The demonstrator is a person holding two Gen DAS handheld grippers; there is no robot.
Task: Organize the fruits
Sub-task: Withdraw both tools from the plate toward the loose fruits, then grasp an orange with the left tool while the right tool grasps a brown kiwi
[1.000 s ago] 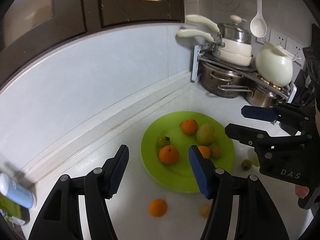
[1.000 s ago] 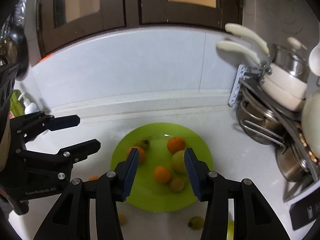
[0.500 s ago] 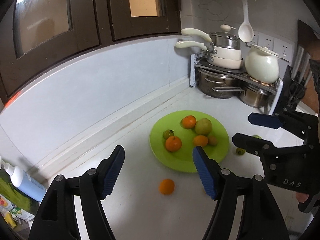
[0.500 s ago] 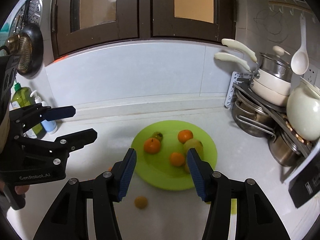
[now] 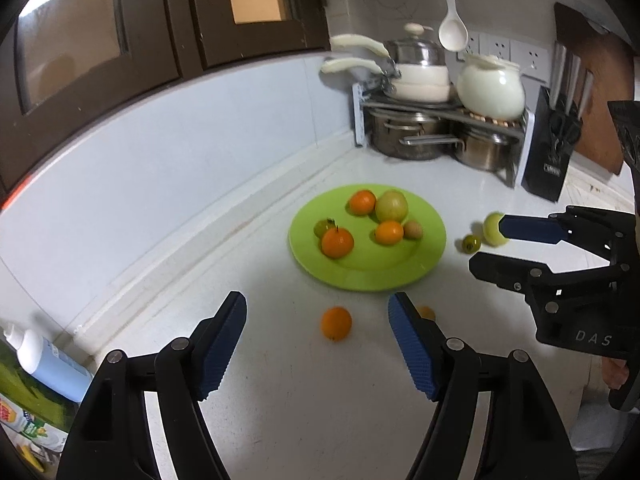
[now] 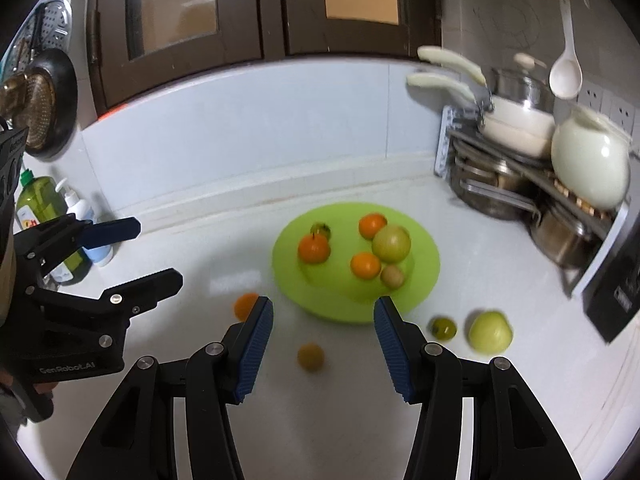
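A lime-green plate (image 5: 368, 272) (image 6: 344, 300) on the white counter holds several fruits: oranges, a pale green apple, small green and brown ones. Loose on the counter lie an orange (image 5: 336, 323) (image 6: 245, 305), a small yellow-brown fruit (image 5: 426, 313) (image 6: 311, 356), a small green fruit (image 5: 471, 243) (image 6: 443, 327) and a pale green apple (image 5: 493, 229) (image 6: 490, 332). My left gripper (image 5: 316, 308) (image 6: 158, 252) hovers short of the plate; its jaws are opening with nothing between them. My right gripper (image 6: 323, 308) (image 5: 490, 246) is open and empty, above the counter in front of the plate.
A rack of pots and pans (image 5: 436, 128) with a white jar (image 6: 590, 168) fills the far right corner, and a black knife block (image 5: 550, 160) stands beside it. Soap bottles (image 6: 60, 216) stand at the left by the wall. A ladle (image 5: 453, 32) hangs above the rack.
Both grippers have drawn back from the plate, which now looks smaller and farther off. The left jaws have spread wider. More loose fruits show on the counter.
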